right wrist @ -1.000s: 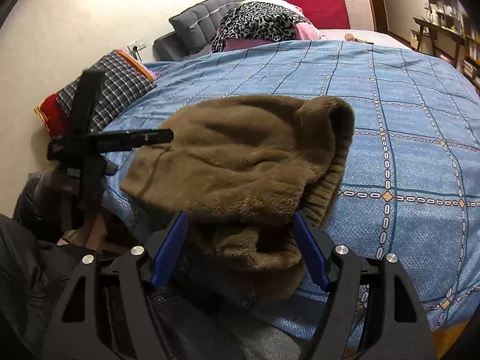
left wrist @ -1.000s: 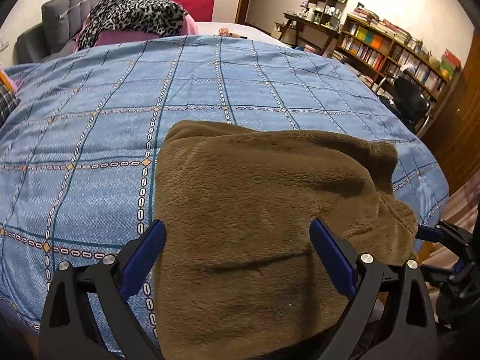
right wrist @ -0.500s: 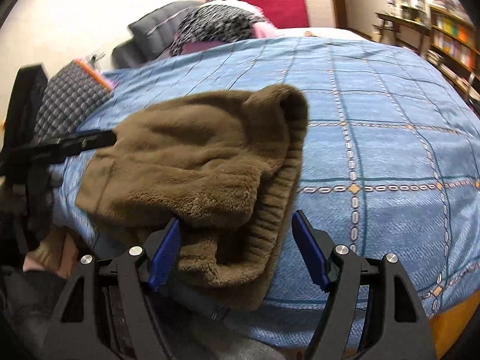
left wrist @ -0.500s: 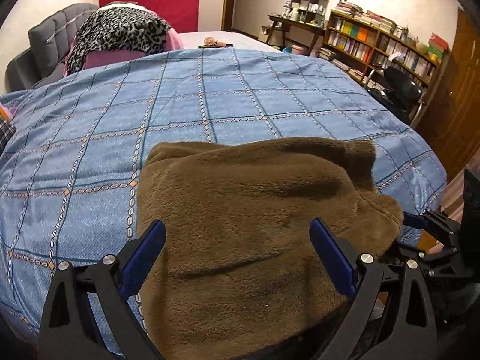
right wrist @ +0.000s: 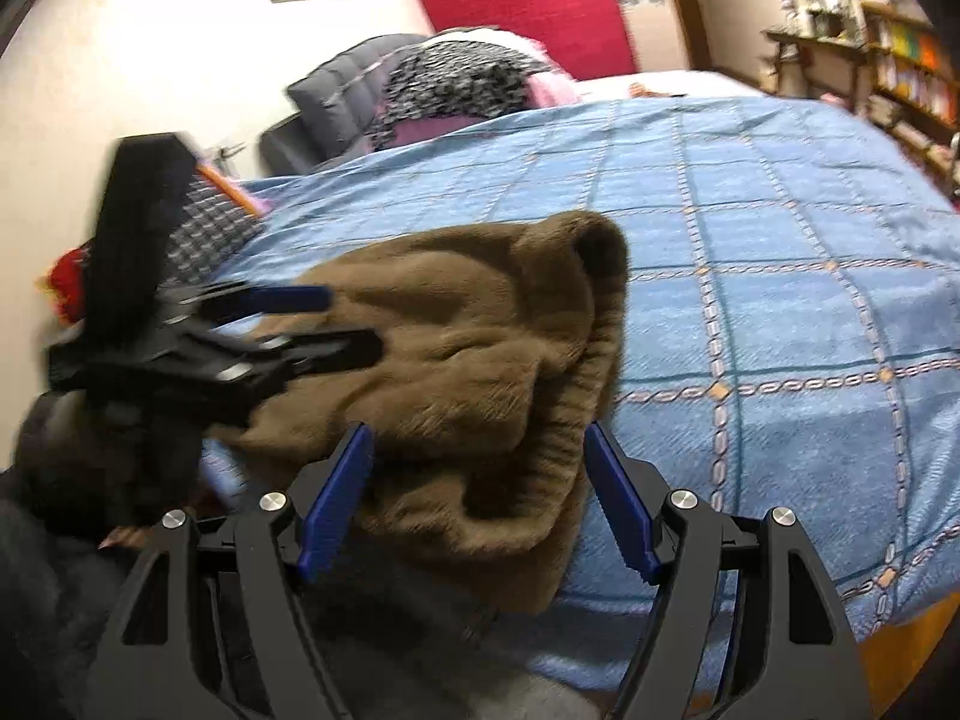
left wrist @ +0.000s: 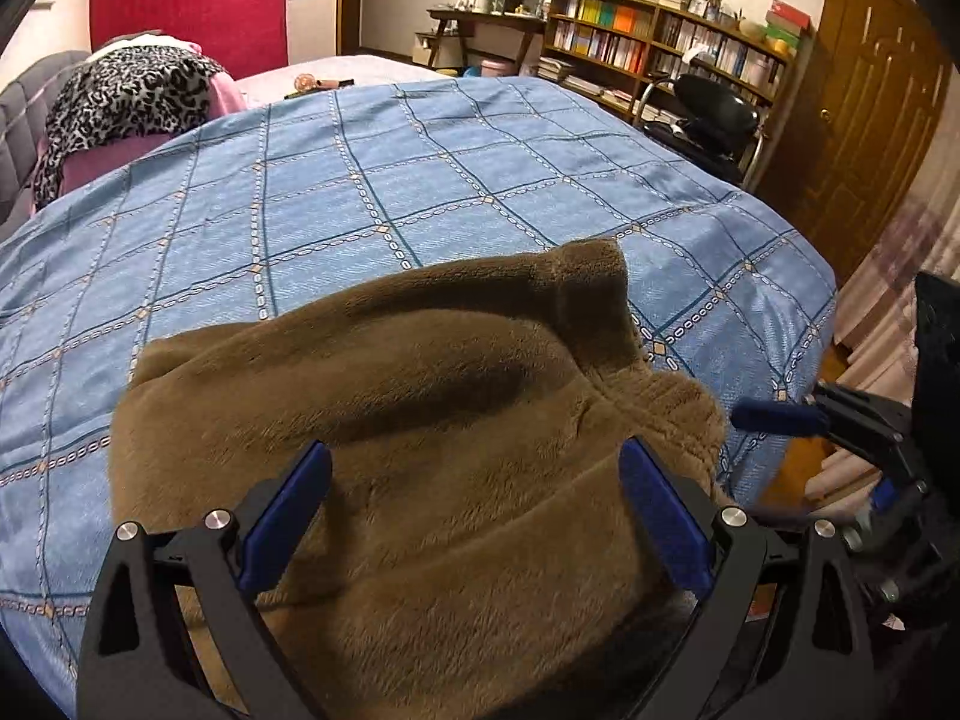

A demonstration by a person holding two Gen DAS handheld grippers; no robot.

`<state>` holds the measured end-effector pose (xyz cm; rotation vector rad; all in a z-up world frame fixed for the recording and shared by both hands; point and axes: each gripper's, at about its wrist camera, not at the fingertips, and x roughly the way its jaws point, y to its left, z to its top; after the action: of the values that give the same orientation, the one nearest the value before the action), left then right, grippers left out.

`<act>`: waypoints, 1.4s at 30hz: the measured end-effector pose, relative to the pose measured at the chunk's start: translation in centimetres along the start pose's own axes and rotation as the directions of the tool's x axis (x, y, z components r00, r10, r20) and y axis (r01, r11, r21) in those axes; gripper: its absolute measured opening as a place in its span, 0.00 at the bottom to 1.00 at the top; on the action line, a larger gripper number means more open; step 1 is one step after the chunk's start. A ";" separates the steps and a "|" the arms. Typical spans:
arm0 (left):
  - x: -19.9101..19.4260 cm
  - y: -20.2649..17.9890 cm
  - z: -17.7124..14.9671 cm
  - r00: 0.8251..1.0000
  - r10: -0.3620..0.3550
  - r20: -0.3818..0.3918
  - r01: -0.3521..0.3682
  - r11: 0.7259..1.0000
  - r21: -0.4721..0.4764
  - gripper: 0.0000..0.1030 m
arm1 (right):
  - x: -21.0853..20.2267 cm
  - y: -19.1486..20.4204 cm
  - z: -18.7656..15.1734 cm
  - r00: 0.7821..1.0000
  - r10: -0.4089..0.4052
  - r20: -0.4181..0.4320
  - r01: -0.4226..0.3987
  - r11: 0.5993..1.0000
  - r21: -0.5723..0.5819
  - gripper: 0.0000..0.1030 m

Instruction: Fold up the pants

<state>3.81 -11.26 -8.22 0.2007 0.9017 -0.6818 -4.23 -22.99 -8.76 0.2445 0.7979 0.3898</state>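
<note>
Brown fleece pants (left wrist: 420, 432) lie folded in a thick bundle at the near edge of the bed, with the ribbed waistband (right wrist: 600, 360) on the right side. My left gripper (left wrist: 474, 516) is open, its blue pads either side of the bundle's near part. My right gripper (right wrist: 480, 498) is open just over the waistband end hanging off the bed edge. Each gripper shows in the other view: the right one (left wrist: 774, 418) beside the bundle's right end, the left one (right wrist: 300, 324) over its left part.
The blue checked bedspread (left wrist: 360, 192) covers the bed. A leopard-print cloth (left wrist: 126, 90) and grey headboard lie at the far left. A bookshelf (left wrist: 660, 42), a black chair (left wrist: 714, 114) and a wooden door stand to the right. A plaid pillow (right wrist: 210, 228) is at the left.
Both grippers have swung their view to the right and moved closer to the bundle. The left gripper now reaches over the pants' left part. The pants lie much as before.
</note>
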 end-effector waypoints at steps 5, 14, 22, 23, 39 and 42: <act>-0.2 -0.1 0.6 0.996 -0.088 -0.018 0.088 0.996 -0.018 0.93 | 1.1 0.5 -0.5 0.993 -0.112 -0.020 0.111 0.992 -0.061 0.73; -2.4 -1.2 -1.6 0.992 -0.115 -0.051 0.118 0.990 0.079 0.93 | 1.0 -2.5 1.8 0.998 0.028 0.061 -0.034 0.994 0.101 0.47; -0.8 -5.0 -2.0 0.997 -0.065 -0.038 0.072 0.972 0.222 0.91 | 1.3 -2.6 4.0 0.983 0.156 0.098 -0.170 0.971 0.165 0.30; -0.5 -5.2 -1.9 0.997 -0.063 -0.032 0.069 0.969 0.236 0.87 | 1.2 -2.8 4.3 0.979 0.173 0.105 -0.190 0.965 0.181 0.30; -6.1 0.9 3.5 0.987 -0.099 0.128 0.099 0.995 0.007 0.11 | 0.6 -3.6 3.7 0.966 0.235 0.106 -0.251 0.949 0.192 0.53; -7.7 1.3 3.8 0.984 -0.078 0.160 0.077 0.997 0.008 0.11 | 2.0 -2.5 3.9 0.975 0.208 0.082 -0.218 0.965 0.143 0.63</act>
<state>3.77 -8.39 -0.03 0.1107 0.7573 -0.7602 0.53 -24.68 -8.27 0.4857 0.7388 0.5223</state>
